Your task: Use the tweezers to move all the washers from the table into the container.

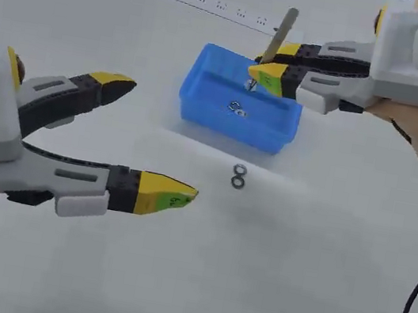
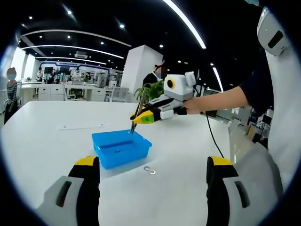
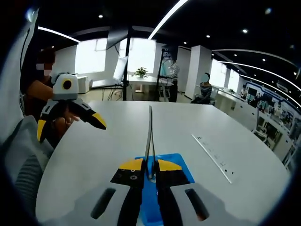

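One white table (image 1: pixel 292 283) carries everything. On it stands one blue container (image 1: pixel 229 132), an open rectangular tray, with one white power strip (image 1: pixel 218 5) lying beyond it. There are two grippers. The left gripper (image 1: pixel 159 140) hangs near the viewer, left of the container, its fingers wide apart and clamped on nothing. The right gripper (image 1: pixel 264 73) is over the container's far right corner, fingers pressed together on one pair of tweezers (image 1: pixel 280 36), which slants down with its tips inside the container's outline (whether the tips pinch a washer is too blurred to tell). Two washers (image 1: pixel 238 177) lie touching each other on the table just in front of the container. More grey rings (image 1: pixel 237 109) lie on the container's floor, too blurred to count.
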